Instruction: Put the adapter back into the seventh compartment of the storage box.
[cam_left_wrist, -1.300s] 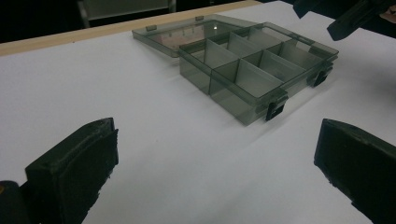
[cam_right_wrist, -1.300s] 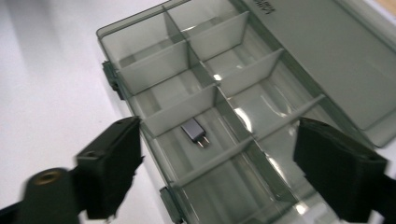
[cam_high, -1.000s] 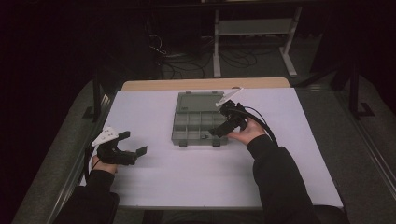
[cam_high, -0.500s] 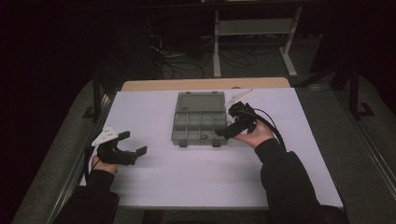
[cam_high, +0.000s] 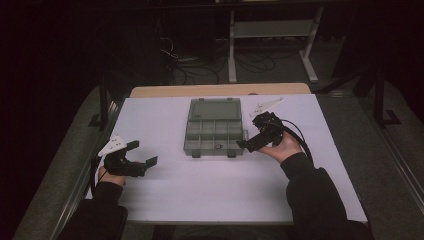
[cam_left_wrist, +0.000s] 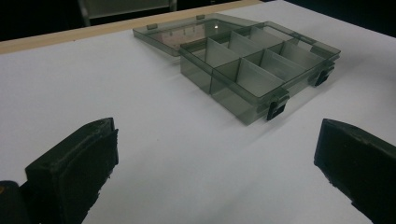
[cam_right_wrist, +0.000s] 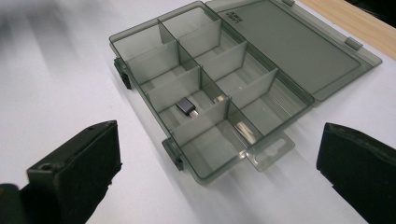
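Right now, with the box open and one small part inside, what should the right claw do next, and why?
Probably swing the lid shut. The right claw hangs open at the box's near right corner, and the small dark part already lies in a front compartment. The left claw rests open, well away, holding nothing.

Both forearms wear dark long sleeves. Each claw, left (cam_high: 142, 156) and right (cam_high: 248, 144), is black with blocky matte jaws (edges slightly rough), a grey three-cornered plate and a black cable.
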